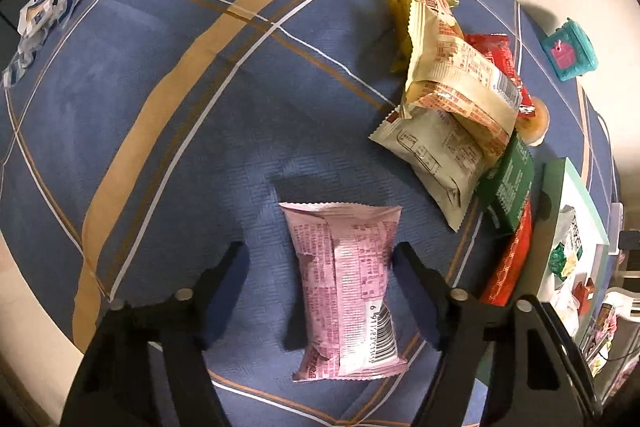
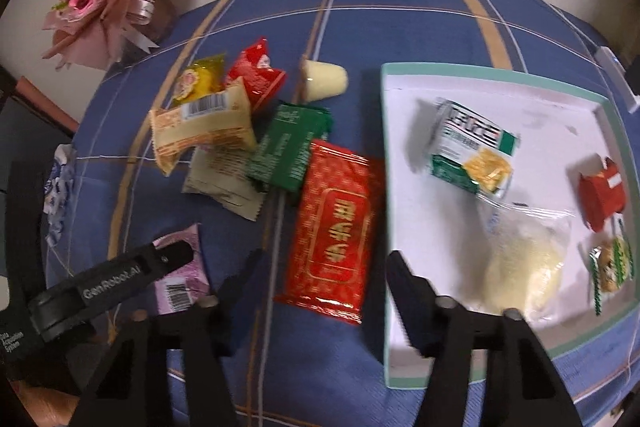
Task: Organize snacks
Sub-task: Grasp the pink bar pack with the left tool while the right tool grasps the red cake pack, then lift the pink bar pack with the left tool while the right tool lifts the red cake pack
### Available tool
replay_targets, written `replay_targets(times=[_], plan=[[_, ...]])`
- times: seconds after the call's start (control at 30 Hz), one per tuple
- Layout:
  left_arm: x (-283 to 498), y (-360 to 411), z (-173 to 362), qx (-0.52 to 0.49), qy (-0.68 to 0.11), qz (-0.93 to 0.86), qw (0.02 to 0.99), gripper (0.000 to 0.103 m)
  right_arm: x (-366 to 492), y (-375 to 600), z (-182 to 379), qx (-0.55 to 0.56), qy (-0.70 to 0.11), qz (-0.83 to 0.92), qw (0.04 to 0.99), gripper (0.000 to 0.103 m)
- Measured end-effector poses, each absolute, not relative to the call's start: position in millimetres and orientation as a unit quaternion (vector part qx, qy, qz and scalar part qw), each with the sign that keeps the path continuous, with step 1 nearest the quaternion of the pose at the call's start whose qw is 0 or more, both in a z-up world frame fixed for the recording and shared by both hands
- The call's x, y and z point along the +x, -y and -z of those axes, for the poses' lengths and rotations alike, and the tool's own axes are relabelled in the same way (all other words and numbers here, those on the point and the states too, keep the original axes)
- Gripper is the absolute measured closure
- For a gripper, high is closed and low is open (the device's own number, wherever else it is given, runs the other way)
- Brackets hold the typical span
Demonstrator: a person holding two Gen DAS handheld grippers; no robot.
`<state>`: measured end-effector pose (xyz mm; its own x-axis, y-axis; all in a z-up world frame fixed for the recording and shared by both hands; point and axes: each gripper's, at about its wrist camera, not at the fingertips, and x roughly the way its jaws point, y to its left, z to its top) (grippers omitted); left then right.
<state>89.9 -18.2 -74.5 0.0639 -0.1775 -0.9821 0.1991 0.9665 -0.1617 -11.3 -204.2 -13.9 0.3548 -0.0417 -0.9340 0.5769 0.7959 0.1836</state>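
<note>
If I squeeze my left gripper [image 1: 320, 259] now, the pink packet [image 1: 346, 291] could slip or twist, because only one finger [image 1: 412, 291] is at its edge and the other stands clear of it, so the push would come from one side. The packet's puffy film could also crumple and slide on the blue cloth [image 1: 160, 107]. That packet lies flat between my left jaws, half open, nearer the right-hand one, and not yet pinched. My right gripper [image 2: 324, 275] hangs empty, partly open, over the red packet [image 2: 334, 227], which lies just left of the white tray [image 2: 400, 359]. One right jaw hangs over the tray's rim and might catch it. Loose snacks are heaped beyond the red packet.
</note>
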Motion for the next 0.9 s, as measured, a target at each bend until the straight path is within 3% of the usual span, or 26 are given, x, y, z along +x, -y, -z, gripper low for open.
replay_targets(times=[0.1, 0.17, 0.3, 0.47, 0.9], plan=[[86, 11, 72, 0.01, -0.669, 0.137, 0.731, 0.049, -6, 202, 16, 0.251, -0.534, 0.194, 0.784, 0.05], [84, 15, 69, 0.016, -0.666, 0.139, 0.733, 0.052, -4, 200, 19, 0.249, -0.537, 0.196, 0.782, 0.056], [81, 20, 65, 0.018, -0.663, 0.146, 0.734, 0.057, 2, 197, 30, 0.25, -0.546, 0.197, 0.775, 0.056], [86, 32, 47, 0.015, -0.659, 0.15, 0.737, 0.058, 8, 198, 44, 0.253, -0.553, 0.204, 0.767, 0.057], [97, 34, 57, 0.016, -0.659, 0.147, 0.737, 0.058, 24, 197, 51, 0.236, -0.56, 0.2, 0.769, 0.056]])
